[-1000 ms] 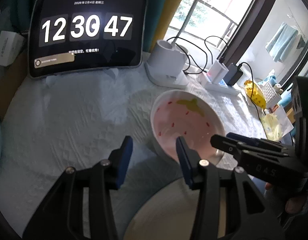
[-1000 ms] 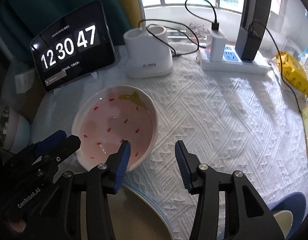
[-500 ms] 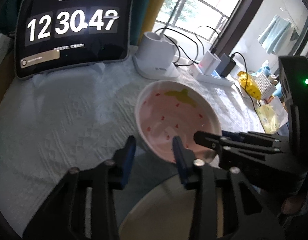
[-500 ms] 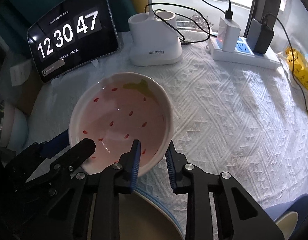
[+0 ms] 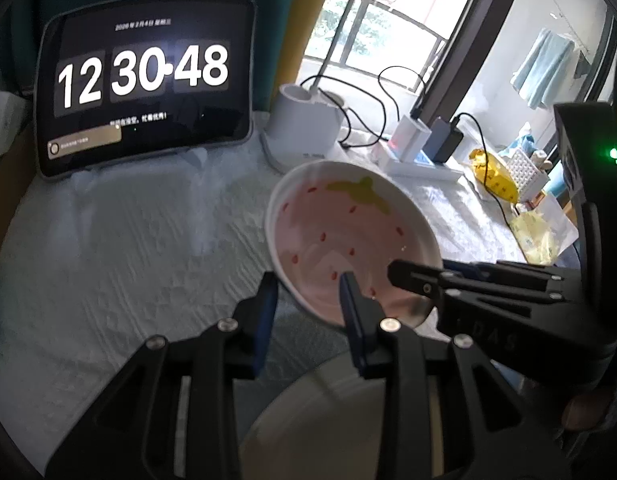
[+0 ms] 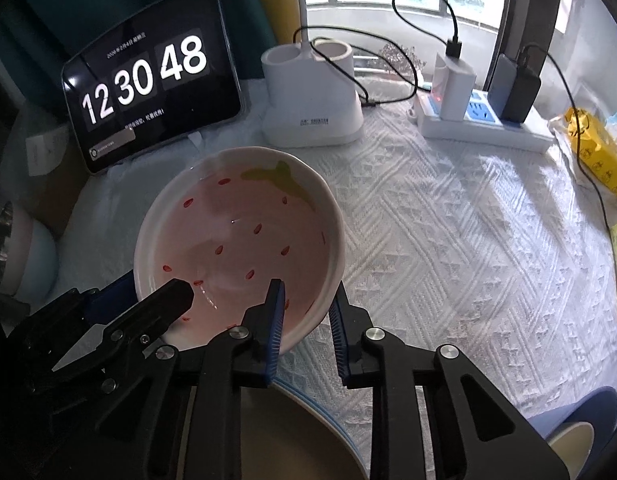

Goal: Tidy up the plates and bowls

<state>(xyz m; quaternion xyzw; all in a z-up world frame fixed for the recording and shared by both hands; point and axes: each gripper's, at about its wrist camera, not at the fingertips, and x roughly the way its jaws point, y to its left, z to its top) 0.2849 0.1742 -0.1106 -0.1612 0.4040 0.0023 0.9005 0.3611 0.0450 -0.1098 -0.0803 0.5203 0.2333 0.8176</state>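
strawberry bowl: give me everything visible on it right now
The strawberry bowl is a shallow, glossy, ceramic-looking dish: white rim, pale pink inside, red seed marks, a green leaf near its far edge. It looks empty. It sits tilted over the white textured tablecloth, in front of the clock tablet. Both grippers straddle its near rim, one finger inside and one outside: the left gripper and the right gripper, whose jaws have just been closing. A beige plate lies nearer the cameras.

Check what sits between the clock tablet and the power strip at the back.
A white two-cup holder stands between the clock tablet and the power strip, clearest in the right wrist view.
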